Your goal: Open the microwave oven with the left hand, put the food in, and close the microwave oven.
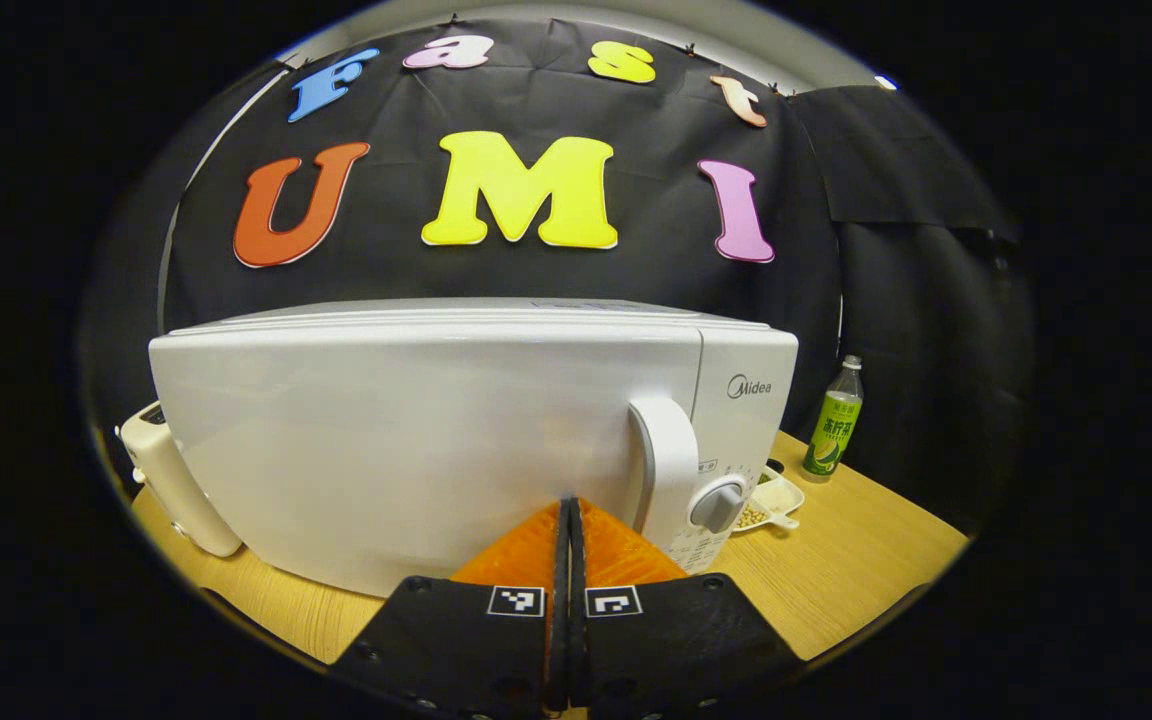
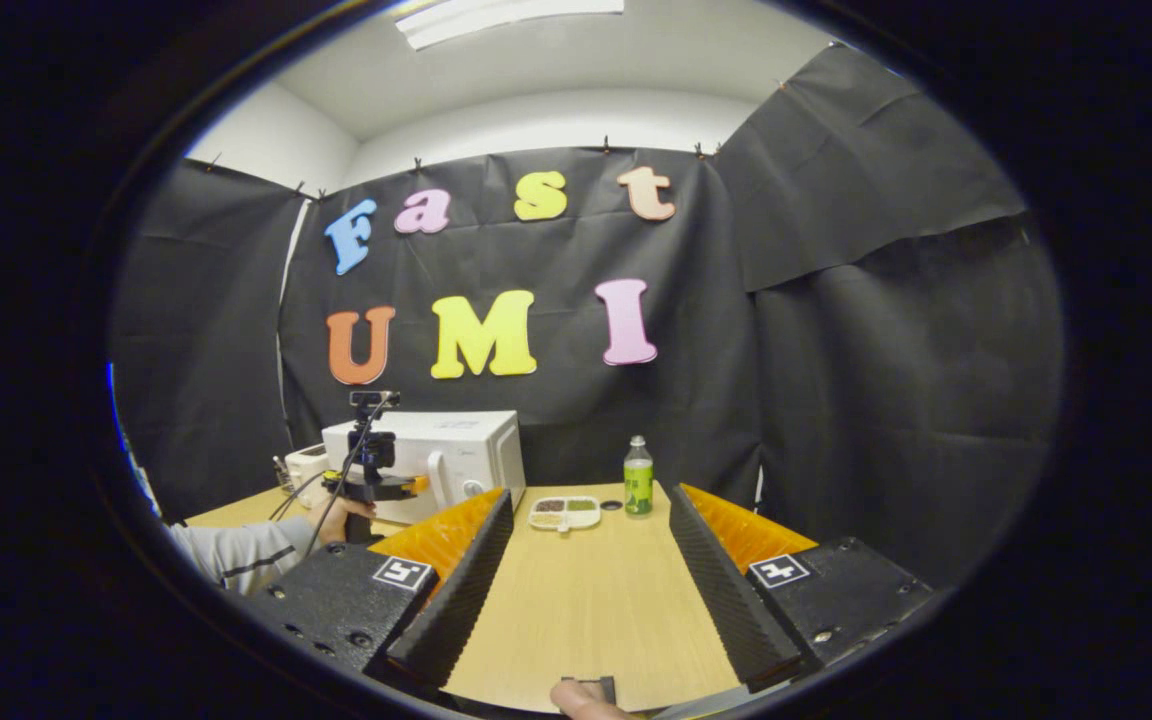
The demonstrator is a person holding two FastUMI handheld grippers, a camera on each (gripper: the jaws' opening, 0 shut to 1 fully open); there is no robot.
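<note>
The microwave stands closed on the surface; its handle is just beyond the left gripper, whose fingers are pressed together. They should be parted before hooking it. The right gripper, fingers wide apart, faces the food tray right of the microwave.

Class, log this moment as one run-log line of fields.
phase: approach | microwave: door closed | left tool: shut, near handle | right tool: open, holding nothing | food tray: on table

Wooden table carries microwave, food tray, green bottle, cream appliance.
</note>
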